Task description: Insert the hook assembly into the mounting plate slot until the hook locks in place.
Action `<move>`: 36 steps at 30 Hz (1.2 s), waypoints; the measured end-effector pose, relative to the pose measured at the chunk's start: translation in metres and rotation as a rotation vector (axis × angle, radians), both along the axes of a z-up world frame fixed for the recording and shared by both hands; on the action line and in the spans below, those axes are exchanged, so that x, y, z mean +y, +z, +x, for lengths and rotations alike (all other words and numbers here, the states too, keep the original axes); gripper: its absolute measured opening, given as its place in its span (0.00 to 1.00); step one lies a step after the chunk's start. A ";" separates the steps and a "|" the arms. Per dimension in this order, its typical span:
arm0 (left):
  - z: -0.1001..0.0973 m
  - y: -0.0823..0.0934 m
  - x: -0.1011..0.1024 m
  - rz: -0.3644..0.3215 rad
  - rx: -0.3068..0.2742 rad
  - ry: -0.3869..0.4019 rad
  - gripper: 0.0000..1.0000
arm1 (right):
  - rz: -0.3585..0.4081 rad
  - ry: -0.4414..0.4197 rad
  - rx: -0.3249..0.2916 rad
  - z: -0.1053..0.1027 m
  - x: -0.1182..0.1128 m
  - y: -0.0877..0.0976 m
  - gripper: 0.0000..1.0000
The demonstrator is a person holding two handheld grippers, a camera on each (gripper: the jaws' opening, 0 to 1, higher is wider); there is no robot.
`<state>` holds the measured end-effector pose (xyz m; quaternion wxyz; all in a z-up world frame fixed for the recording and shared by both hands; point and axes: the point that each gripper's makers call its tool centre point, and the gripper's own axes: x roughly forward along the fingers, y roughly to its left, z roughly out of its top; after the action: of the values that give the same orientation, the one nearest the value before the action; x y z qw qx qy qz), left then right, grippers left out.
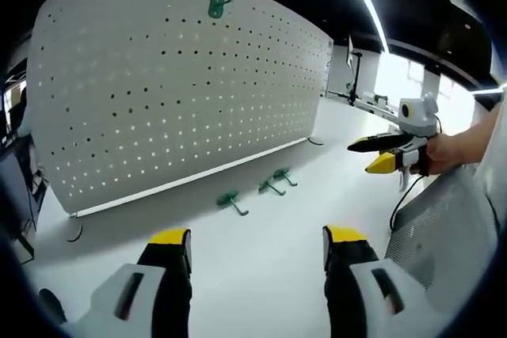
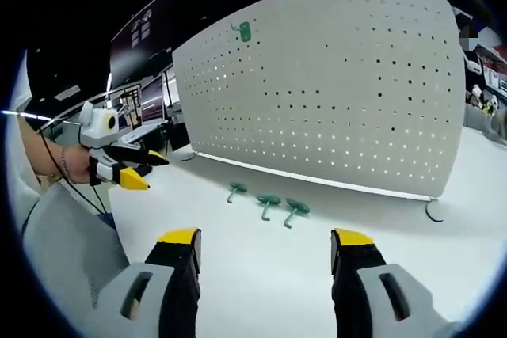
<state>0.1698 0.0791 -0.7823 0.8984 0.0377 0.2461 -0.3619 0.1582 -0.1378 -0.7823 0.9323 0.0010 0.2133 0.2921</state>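
Note:
A white pegboard (image 1: 174,85) (image 2: 333,85) stands upright on the white table (image 1: 261,267) (image 2: 261,275). One green hook (image 1: 217,5) (image 2: 243,32) hangs near its top edge. Three loose green hooks lie on the table in front of the board (image 1: 231,201) (image 1: 269,187) (image 1: 283,175) (image 2: 236,190) (image 2: 268,202) (image 2: 296,208). My left gripper (image 1: 257,237) (image 2: 152,172) is open and holds nothing, well short of the hooks. My right gripper (image 2: 266,237) (image 1: 363,156) is also open and holds nothing, a hand holding it above the table.
A grey mesh surface (image 1: 444,227) (image 2: 63,243) sits at the table's side beneath the person's arm. A cable (image 1: 400,199) hangs from the right gripper. Desks and equipment (image 1: 364,96) stand behind the board under a ceiling light strip.

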 end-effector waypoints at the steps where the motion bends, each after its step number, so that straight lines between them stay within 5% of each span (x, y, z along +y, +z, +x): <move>1: 0.001 0.000 0.000 0.003 -0.001 -0.003 0.70 | 0.000 0.001 0.000 0.000 0.000 0.000 0.64; 36: 0.054 -0.005 -0.011 0.225 -0.042 -0.269 0.70 | -0.014 -0.020 0.015 0.000 -0.006 -0.004 0.65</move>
<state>0.2238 0.0679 -0.7869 0.8368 0.1782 0.2590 -0.4482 0.1584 -0.1436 -0.7859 0.9336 -0.0013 0.2224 0.2811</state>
